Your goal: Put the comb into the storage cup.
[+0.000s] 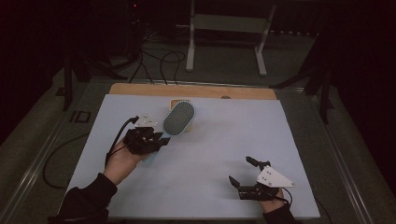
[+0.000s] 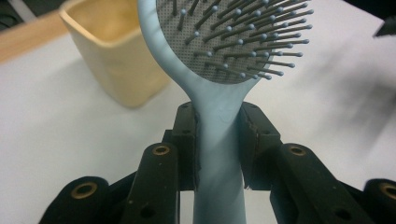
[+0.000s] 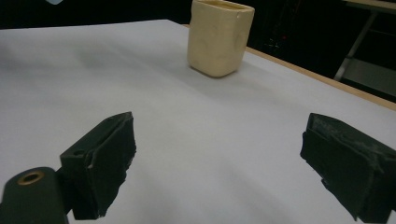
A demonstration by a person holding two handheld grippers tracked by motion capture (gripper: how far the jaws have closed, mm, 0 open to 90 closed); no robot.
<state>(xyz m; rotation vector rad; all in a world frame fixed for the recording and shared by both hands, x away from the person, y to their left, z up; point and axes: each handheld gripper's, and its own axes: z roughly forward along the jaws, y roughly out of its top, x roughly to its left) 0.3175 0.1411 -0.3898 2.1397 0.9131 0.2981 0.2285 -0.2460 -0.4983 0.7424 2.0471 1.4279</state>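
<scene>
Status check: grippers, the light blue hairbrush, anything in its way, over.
Left gripper shut on light blue plastic hairbrush by its handle, held off the table. Right gripper open, empty. Cream square cup upright just beyond brush head; nothing blocking.

Both grippers, the left gripper (image 1: 159, 139) and the right gripper (image 1: 243, 171), are built from matte black linked bars, with brass-coloured rivet holes seen along the links just behind the pads. The pads (image 3: 109, 158) look chipped and ragged at the edges. A grey three-cornered plate (image 1: 274, 178) dotted with small screws is mounted on top of each, a black cable (image 1: 122, 128) is trailed from the left one's rear, and dark sleeves (image 1: 86, 198) are worn to the wrists.
</scene>
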